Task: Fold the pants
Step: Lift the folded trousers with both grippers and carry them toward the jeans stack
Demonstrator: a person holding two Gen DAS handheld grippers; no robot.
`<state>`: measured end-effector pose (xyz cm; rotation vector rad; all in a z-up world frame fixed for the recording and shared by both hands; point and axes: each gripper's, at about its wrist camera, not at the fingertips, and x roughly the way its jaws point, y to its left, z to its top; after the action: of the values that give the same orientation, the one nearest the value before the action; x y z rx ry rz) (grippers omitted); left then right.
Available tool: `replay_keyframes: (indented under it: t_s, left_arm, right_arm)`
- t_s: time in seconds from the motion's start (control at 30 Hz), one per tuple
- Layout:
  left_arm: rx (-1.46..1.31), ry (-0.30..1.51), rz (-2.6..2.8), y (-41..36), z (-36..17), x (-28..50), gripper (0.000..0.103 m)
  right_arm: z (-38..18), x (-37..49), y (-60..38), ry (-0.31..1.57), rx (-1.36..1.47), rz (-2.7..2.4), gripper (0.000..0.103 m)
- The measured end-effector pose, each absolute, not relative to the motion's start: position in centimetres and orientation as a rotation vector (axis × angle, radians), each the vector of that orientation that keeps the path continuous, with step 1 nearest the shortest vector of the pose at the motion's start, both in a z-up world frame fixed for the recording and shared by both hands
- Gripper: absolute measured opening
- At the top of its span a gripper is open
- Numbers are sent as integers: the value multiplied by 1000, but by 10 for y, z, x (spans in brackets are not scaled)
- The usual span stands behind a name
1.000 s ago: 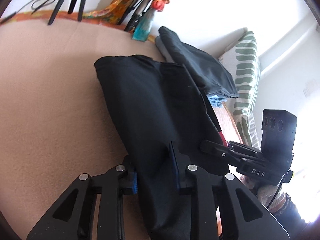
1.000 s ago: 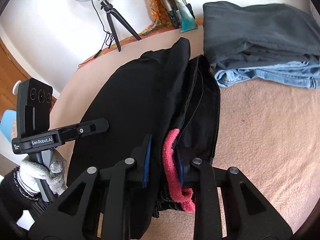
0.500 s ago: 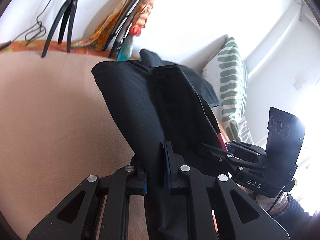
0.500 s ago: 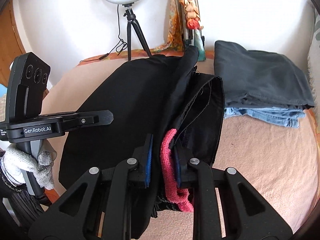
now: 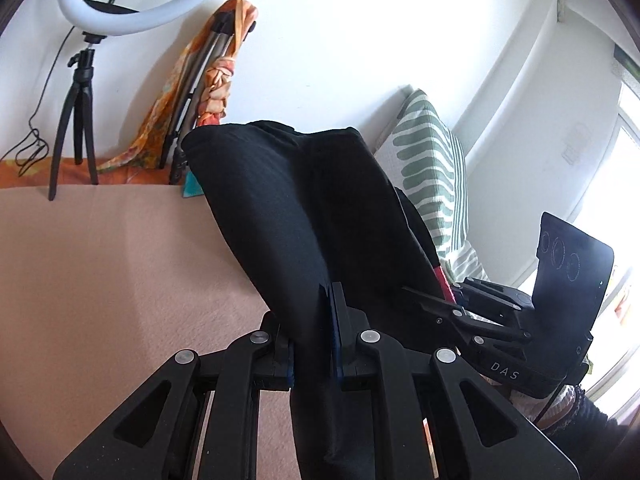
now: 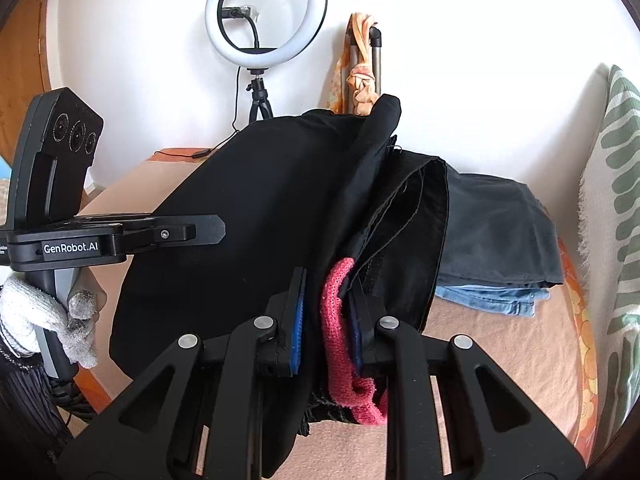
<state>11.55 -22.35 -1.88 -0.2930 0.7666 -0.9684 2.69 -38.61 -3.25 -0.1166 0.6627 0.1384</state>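
The black pants (image 5: 304,216) hang lifted off the beige blanket (image 5: 100,272), folded lengthwise. My left gripper (image 5: 314,320) is shut on one edge of the black cloth. My right gripper (image 6: 326,304) is shut on the other edge, with the pants' red knitted waistband (image 6: 340,320) bunched between its fingers. In the right wrist view the pants (image 6: 256,216) drape away from me, and the left gripper's body (image 6: 100,236) reaches in from the left, held by a white-gloved hand (image 6: 36,320). In the left wrist view the right gripper's body (image 5: 520,336) sits at the right.
A stack of folded dark grey trousers (image 6: 496,228) and blue jeans (image 6: 488,300) lies at the far right of the bed. A striped green pillow (image 5: 432,168) leans on the wall. A ring light on a tripod (image 6: 264,16) and an orange cloth (image 5: 208,80) stand behind.
Both grippers rose with the pants, lifting them off the blanket. The left gripper's jaws closed tight on the cloth. More wall and the ring light came into view.
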Motion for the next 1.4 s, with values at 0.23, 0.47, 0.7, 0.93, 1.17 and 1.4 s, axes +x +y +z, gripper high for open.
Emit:
replay_keyframes:
  t_s: [0.23, 0.47, 0.7, 0.93, 1.17, 1.4]
  left_arm:
    - [-252, 726, -1009, -278, 9, 139, 11]
    - [-262, 717, -1038, -340, 21, 172, 11]
    - [-237, 725, -1014, -380, 18, 202, 11]
    - [-159, 771, -947, -407, -1, 235, 11]
    - [-78, 826, -894, -432, -37, 253, 11]
    - [-71, 877, -824, -429, -57, 263, 20]
  right_arm:
    - [-3, 40, -429, 629, -143, 69, 20]
    - [21, 68, -479, 626, -206, -14, 20]
    - [22, 110, -520, 639, -225, -42, 20]
    - [-3, 156, -550, 675, -146, -7, 20]
    - [-41, 186, -581, 742, -47, 27, 20]
    - [-64, 192, -625, 785, 151, 21, 26]
